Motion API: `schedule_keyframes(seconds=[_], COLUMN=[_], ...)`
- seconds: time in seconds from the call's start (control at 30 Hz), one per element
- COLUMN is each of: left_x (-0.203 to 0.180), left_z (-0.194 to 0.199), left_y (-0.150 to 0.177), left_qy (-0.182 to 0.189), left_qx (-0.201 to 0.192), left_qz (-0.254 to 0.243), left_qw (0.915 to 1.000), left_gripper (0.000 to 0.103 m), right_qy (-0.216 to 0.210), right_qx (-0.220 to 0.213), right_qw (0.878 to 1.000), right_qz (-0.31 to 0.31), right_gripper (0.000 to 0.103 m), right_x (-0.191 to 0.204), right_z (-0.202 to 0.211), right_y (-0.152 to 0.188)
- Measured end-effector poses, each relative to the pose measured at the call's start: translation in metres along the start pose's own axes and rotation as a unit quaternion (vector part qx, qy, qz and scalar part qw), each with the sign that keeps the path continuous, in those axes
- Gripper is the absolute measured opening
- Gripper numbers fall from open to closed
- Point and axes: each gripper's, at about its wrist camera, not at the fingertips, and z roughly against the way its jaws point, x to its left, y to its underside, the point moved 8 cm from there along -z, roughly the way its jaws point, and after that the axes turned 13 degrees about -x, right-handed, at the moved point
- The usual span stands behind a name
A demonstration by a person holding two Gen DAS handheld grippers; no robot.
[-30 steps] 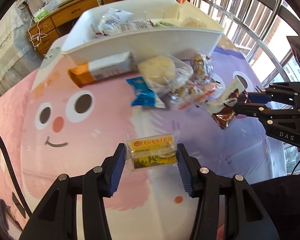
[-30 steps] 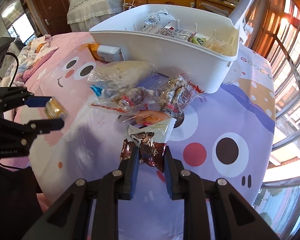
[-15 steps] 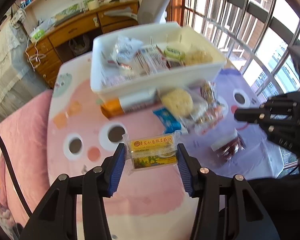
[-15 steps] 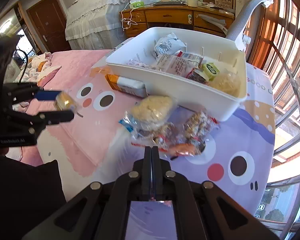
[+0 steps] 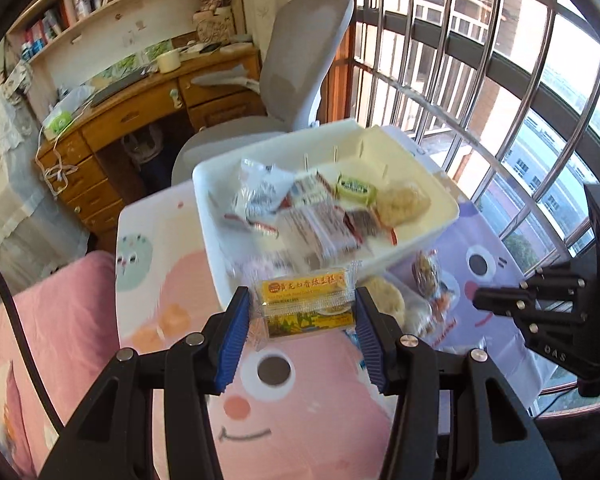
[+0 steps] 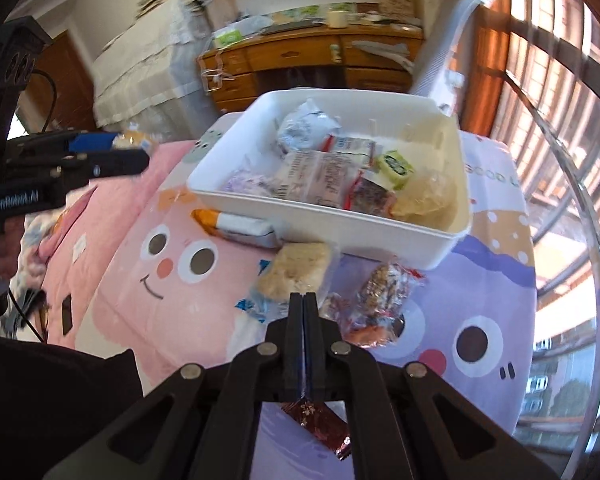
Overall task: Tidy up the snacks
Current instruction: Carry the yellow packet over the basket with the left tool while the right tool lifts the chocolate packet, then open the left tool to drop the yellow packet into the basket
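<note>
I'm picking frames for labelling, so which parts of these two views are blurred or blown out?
Left wrist view: the white bin and its snacks are motion-smeared, the yellow packet stays sharp, and the window at right is overexposed. Right wrist view: the room behind is streaked, and the window edge glares.

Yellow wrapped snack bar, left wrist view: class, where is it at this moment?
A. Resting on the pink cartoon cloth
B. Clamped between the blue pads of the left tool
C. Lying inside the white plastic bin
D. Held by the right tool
B: the yellow wrapped snack bar sits between the blue pads of the left tool, lifted near the rim of the white plastic bin.
</note>
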Motion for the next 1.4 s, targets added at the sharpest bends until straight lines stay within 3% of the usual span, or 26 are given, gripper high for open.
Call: schedule_keyframes(seconds=[0.27, 0.47, 0.63, 0.8, 0.97, 1.23, 1.4], left_x=[0.013, 0.024, 0.033, 0.026, 0.018, -0.002, -0.019], left_z=[-0.04, -0.072, -0.088, -0.088, -0.086, -0.079, -0.079], left_y=[-0.026, -0.031, -0.021, -0.012, -0.003, 0.022, 0.041], left_qy=[0.016, 0.017, 0.0, 0.003, 0.007, 0.032, 0.06], left_qx=[-0.007, 0.008, 0.041, 0.058, 0.076, 0.11, 0.139], left_qz=[-0.008, 0.017, 0.035, 0.021, 0.02, 0.038, 0.074], left_qw=[0.9998, 0.9997, 0.9986, 0.9981, 0.9969, 0.9927, 0.9857], left_gripper=[0.05, 0.052, 0.065, 0.077, 0.079, 0.08, 0.085], right_qy=[0.049, 0.07, 0.088, 0.101, 0.104, 0.106, 0.109], right_qx=[0.018, 0.024, 0.039, 0.05, 0.05, 0.066, 0.077], right_qw=[0.995, 0.988, 0.98, 0.972, 0.968, 0.961, 0.959], right_qz=[-0.087, -0.134, -0.176, -0.206, -0.225, -0.247, -0.251], right_gripper=[0.0, 0.0, 0.001, 0.003, 0.026, 0.04, 0.044], right_x=[-0.022, -0.025, -0.03, -0.032, -0.028, -0.02, -0.016], right_z=[-0.003, -0.001, -0.002, -0.002, -0.001, -0.008, -0.012], right_y=[0.021, 0.034, 0.045, 0.056, 0.063, 0.074, 0.086])
